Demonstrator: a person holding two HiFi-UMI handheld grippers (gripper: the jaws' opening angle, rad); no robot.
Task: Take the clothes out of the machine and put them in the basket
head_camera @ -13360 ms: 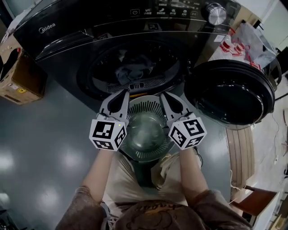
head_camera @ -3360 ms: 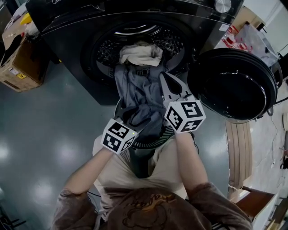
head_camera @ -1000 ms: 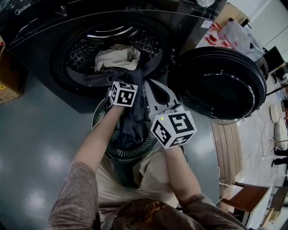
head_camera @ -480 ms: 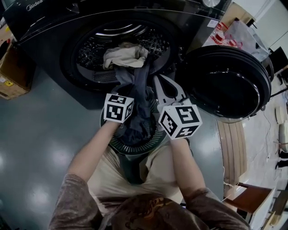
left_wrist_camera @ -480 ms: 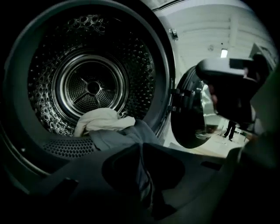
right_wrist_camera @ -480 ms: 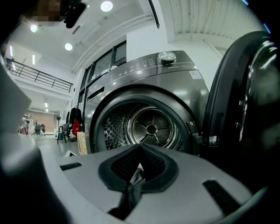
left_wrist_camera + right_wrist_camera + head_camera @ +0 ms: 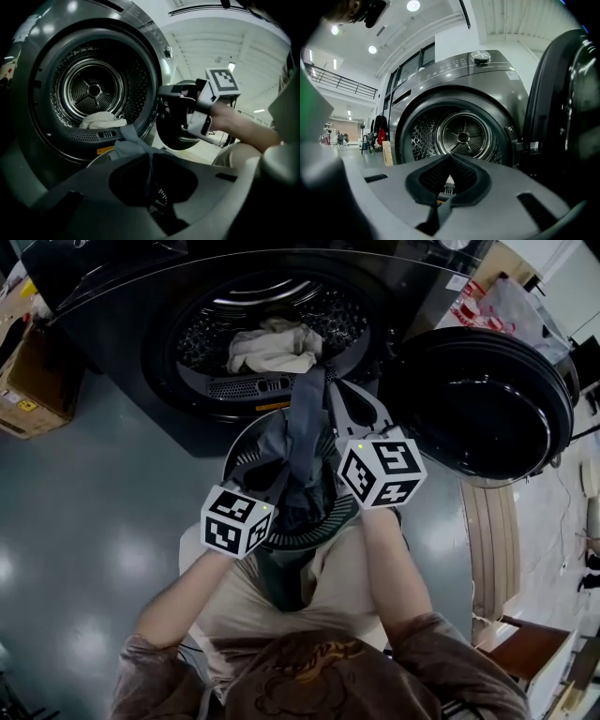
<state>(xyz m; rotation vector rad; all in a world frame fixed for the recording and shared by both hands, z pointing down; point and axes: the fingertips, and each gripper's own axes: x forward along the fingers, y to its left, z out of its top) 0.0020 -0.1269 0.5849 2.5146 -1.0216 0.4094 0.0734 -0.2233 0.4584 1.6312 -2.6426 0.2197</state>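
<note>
One limp grey garment (image 7: 305, 423), centre frame, just clamped in left gripper (image 7: 149, 159); one cream garment (image 7: 277, 348) above; right gripper (image 7: 449, 158) closed, empty.

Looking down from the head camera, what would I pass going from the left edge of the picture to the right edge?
cardboard box → grey garment → open round door
</note>
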